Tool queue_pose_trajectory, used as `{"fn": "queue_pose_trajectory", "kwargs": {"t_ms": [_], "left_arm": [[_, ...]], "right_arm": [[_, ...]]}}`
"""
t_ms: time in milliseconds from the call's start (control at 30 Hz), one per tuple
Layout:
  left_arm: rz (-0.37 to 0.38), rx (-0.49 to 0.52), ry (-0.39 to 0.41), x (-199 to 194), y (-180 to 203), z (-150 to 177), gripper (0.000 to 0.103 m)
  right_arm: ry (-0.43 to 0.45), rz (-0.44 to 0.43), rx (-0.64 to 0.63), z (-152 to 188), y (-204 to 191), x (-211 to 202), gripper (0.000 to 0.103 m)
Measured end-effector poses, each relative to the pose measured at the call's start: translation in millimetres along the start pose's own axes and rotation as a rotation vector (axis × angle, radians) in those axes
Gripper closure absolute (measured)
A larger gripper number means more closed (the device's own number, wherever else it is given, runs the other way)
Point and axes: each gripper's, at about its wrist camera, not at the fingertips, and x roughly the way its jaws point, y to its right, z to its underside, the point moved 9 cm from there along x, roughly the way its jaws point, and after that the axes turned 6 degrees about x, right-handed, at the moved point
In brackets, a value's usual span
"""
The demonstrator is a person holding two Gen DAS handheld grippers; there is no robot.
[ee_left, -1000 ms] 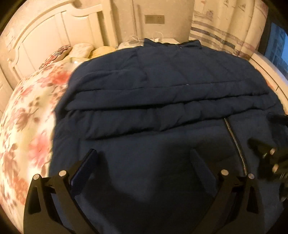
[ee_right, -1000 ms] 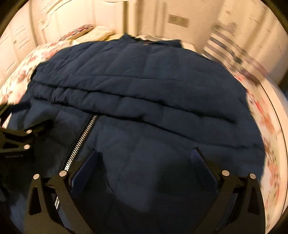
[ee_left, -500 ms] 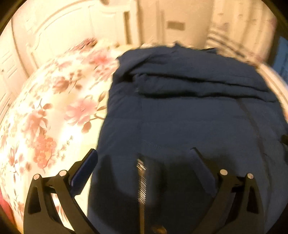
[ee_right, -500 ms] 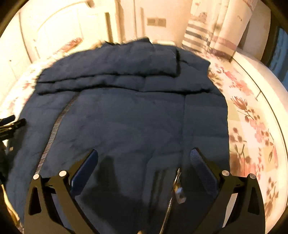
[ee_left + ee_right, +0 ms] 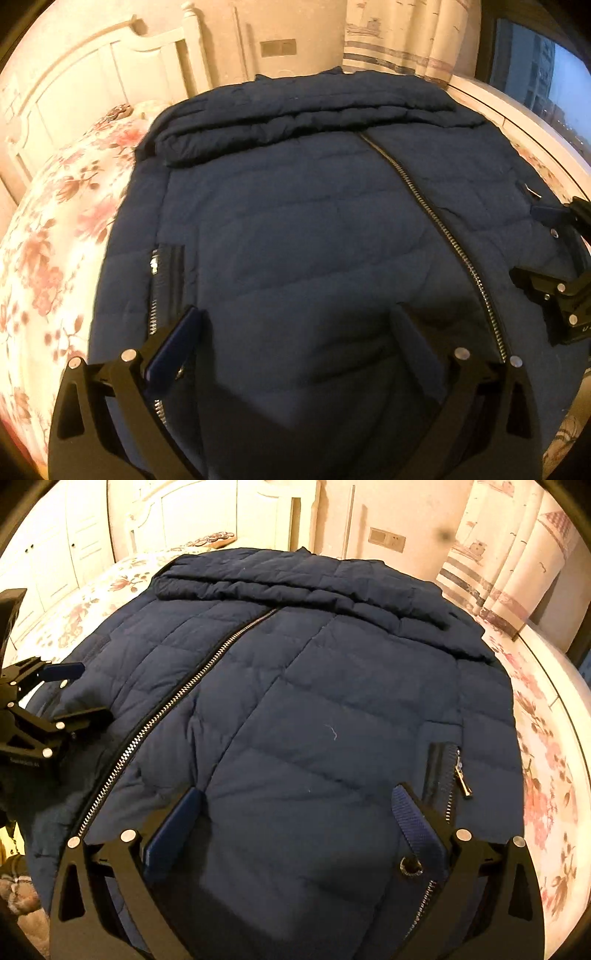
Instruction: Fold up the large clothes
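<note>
A large navy quilted jacket [image 5: 314,229] lies flat on the bed, zipped front up, its sleeves folded across the chest at the far end; it also fills the right wrist view [image 5: 332,709]. Its silver centre zipper [image 5: 443,229] runs down the middle. My left gripper [image 5: 295,332] is open and empty above the hem, by the left pocket zipper [image 5: 157,280]. My right gripper [image 5: 295,812] is open and empty above the hem, by the right pocket zipper [image 5: 458,771]. Each gripper shows in the other's view, the right [image 5: 554,266] and the left [image 5: 55,701].
The floral bedspread [image 5: 55,229] lies under the jacket. A white headboard [image 5: 92,85] stands at the far left, curtains [image 5: 399,40] and a window [image 5: 535,74] at the far right. A white ledge [image 5: 554,672] runs along the bed's right side.
Both grippers have pulled back from the folded sleeves toward the jacket's hem, so more of the front and both pocket zippers now show. The jacket itself has not moved.
</note>
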Motion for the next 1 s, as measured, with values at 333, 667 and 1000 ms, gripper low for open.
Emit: {"fn": "queue_pose_trajectory", "kwargs": {"t_ms": [333, 667, 1000], "left_arm": [[-0.042, -0.11, -0.007, -15, -47, 39, 0.002], [0.007, -0.06, 0.056, -50, -15, 37, 0.003], [-0.017, 0.023, 0.076, -51, 6, 56, 0.002]], "right_arm": [[-0.006, 0.023, 0.079, 34, 37, -16, 0.004], [0.047, -0.055, 0.039, 34, 0, -47, 0.005], [0.056, -0.081, -0.089, 60, -34, -41, 0.005]]}}
